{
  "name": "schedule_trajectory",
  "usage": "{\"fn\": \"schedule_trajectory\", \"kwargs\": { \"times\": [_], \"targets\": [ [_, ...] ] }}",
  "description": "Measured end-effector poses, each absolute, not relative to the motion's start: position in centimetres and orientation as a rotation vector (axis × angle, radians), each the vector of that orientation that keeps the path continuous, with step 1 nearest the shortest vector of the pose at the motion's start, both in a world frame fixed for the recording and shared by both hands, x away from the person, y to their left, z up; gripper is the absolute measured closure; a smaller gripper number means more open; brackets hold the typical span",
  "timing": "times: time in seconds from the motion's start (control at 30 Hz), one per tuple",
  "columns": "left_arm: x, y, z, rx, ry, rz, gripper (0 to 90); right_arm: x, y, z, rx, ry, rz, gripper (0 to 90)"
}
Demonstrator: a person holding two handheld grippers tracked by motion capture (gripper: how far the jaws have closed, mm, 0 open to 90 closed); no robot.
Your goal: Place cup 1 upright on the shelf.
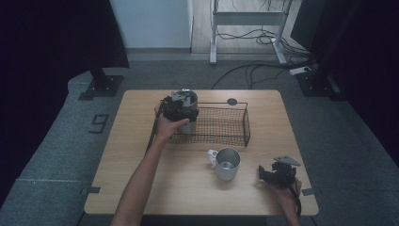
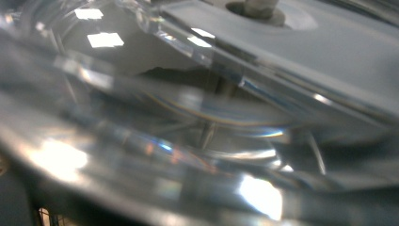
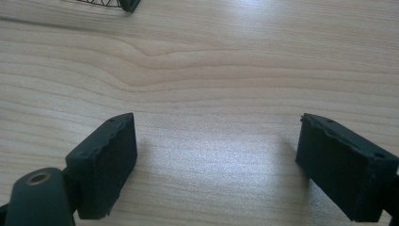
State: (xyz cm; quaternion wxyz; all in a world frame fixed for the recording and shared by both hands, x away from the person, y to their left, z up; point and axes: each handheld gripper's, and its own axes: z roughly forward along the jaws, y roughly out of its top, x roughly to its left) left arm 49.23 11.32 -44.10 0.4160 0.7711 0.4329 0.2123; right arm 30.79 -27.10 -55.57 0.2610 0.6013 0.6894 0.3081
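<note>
At the near right edge of the table (image 1: pixel 141 188), the right gripper (image 1: pixel 277 175) rests low with its jaws spread wide over bare wood, nothing between them. Just left of it, apart, stands a steel mug (image 1: pixel 227 164). Farther off, at the left end of the wire basket (image 1: pixel 235 126), the left gripper (image 1: pixel 181 109) clasps a second steel cup (image 1: pixel 187 123), its shiny wall pressed close against the camera.

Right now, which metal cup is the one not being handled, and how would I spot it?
On the wooden table, look just in front of the black wire basket. The steel mug stands alone there, upright, a pale handle at its left; the other cup is at the basket's left end in the left gripper.
</note>
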Motion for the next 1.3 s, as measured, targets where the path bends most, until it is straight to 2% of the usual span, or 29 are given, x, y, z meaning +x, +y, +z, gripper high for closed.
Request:
{"fn": "schedule_trajectory", "kwargs": {
  "times": [1.3],
  "targets": [
    [50.0,10.9,-46.8,1.995,1.149,0.516,3.6,30.8,-27.1,-55.6,1.627,1.867,0.834,12.5]
  ]
}}
